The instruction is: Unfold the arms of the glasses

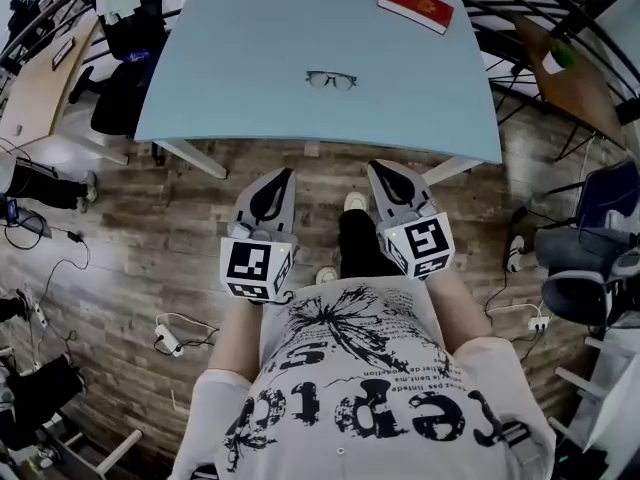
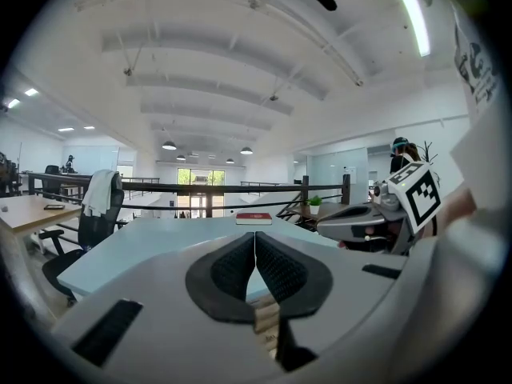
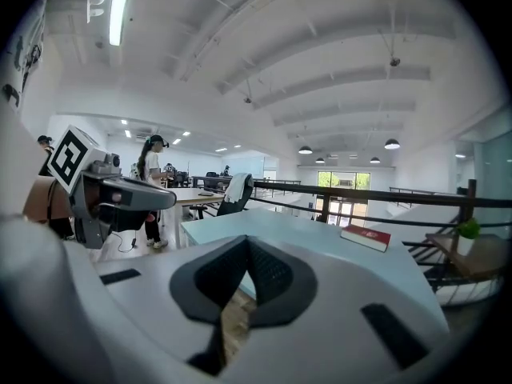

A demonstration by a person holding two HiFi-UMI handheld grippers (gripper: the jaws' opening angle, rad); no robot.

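Note:
Dark-framed glasses (image 1: 331, 80) lie on the pale blue table (image 1: 240, 58), near its middle, lenses toward me; whether their arms are folded I cannot tell. My left gripper (image 1: 287, 174) hangs over the wooden floor short of the table's near edge, jaws shut and empty. To its right my right gripper (image 1: 376, 166) is level with it, also shut with nothing in it. Both point at the table. In the left gripper view the jaws (image 2: 255, 234) meet at the tips; in the right gripper view the jaws (image 3: 247, 240) also meet. The glasses do not show in either gripper view.
A red book (image 1: 415, 6) lies at the table's far right corner, also seen as the red book (image 2: 254, 218) and the red book (image 3: 366, 237). A black office chair (image 1: 125, 68) stands left of the table. Cables and power strips (image 1: 168, 340) lie on the floor. A person (image 3: 152, 190) stands at far desks.

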